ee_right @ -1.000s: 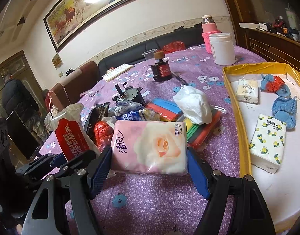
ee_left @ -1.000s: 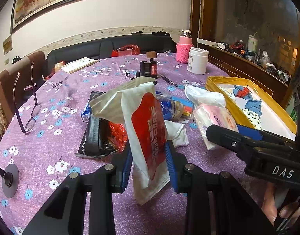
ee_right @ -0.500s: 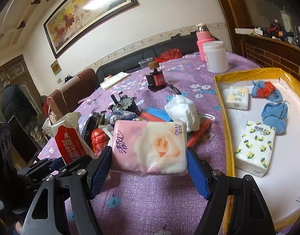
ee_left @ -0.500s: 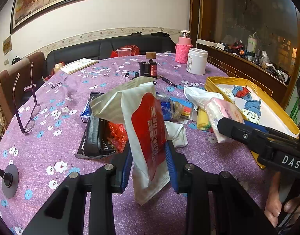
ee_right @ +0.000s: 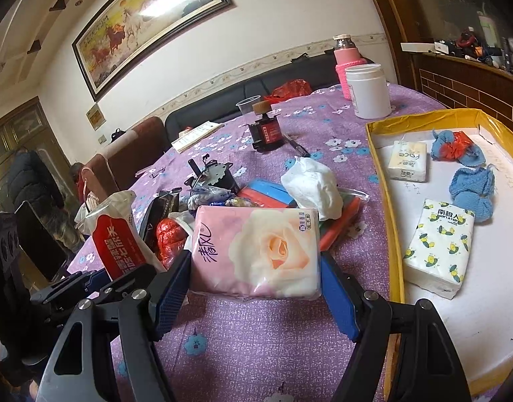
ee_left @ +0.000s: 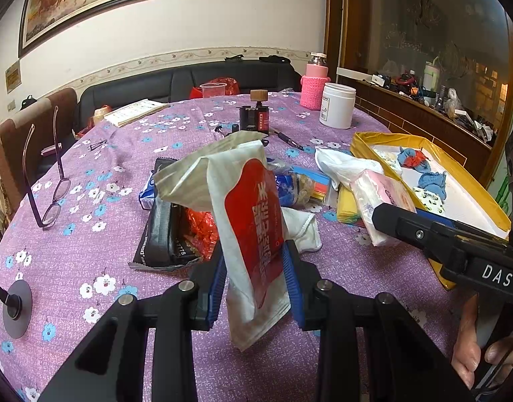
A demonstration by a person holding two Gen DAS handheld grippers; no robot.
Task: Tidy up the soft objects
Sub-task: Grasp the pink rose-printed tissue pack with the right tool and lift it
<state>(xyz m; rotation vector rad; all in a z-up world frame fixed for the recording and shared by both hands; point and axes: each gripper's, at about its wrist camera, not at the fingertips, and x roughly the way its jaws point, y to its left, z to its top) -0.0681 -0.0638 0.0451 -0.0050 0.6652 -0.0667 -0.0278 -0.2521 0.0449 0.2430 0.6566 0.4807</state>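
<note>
Left gripper (ee_left: pixel 253 279) pinches the red-and-white pouch (ee_left: pixel 246 221), held upright above the purple tablecloth (ee_left: pixel 89 234). Right gripper (ee_right: pixel 254 288) clamps the pink tissue pack (ee_right: pixel 256 251) by its ends, just left of the yellow tray (ee_right: pixel 387 201) holding other tissue packs.

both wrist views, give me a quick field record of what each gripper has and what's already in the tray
left gripper: jaws shut on red and white pouch, held upright above the table
right gripper: jaws shut on pink rose tissue pack, held flat
yellow tray: cream tissue pack, lemon print tissue pack, two blue knitted pieces
tablecloth: purple, flowered
loose pile on the cloth: white crumpled bag, coloured flat packs, dark pouch
</note>
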